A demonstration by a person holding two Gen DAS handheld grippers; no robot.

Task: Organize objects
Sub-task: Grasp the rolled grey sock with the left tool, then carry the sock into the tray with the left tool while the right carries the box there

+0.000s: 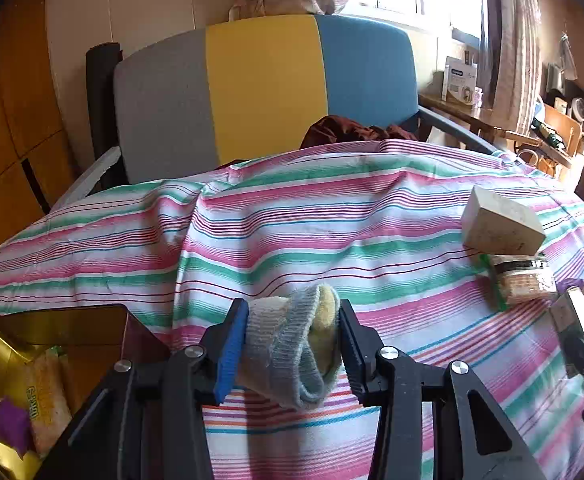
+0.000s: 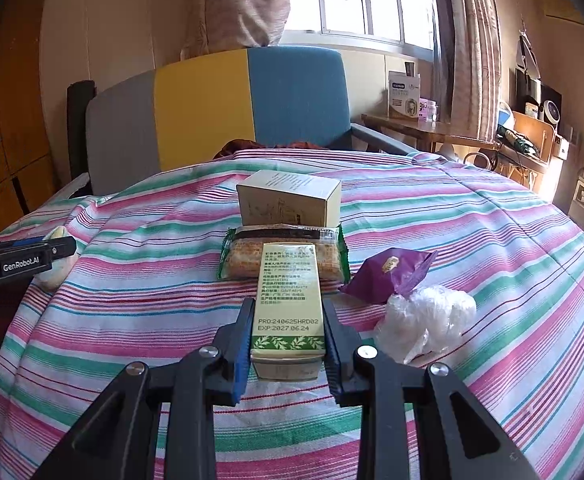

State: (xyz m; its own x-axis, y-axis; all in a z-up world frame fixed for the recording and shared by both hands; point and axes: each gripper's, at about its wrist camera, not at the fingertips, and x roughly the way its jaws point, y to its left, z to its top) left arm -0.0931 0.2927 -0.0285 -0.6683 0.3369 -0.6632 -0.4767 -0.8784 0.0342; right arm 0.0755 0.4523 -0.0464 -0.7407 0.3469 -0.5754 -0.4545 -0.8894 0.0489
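2 boxes point(image 2: 290, 200), 1 sock point(image 1: 296, 344), 2 snack pkts point(image 2: 284, 256)

In the right wrist view a carton point(image 2: 288, 304) sits at lower centre, on the cloth-covered table point(image 2: 492, 240). Behind it lies a biscuit packet point(image 2: 240, 258), and behind that a box point(image 2: 288, 200). Right of the carton lie a pouch point(image 2: 388, 270) and a plastic wad point(image 2: 428, 316). A chair point(image 2: 220, 108) stands beyond the table. In the left wrist view a rolled sock point(image 1: 296, 344) sits at lower centre, a tin point(image 1: 20, 356) at lower left.
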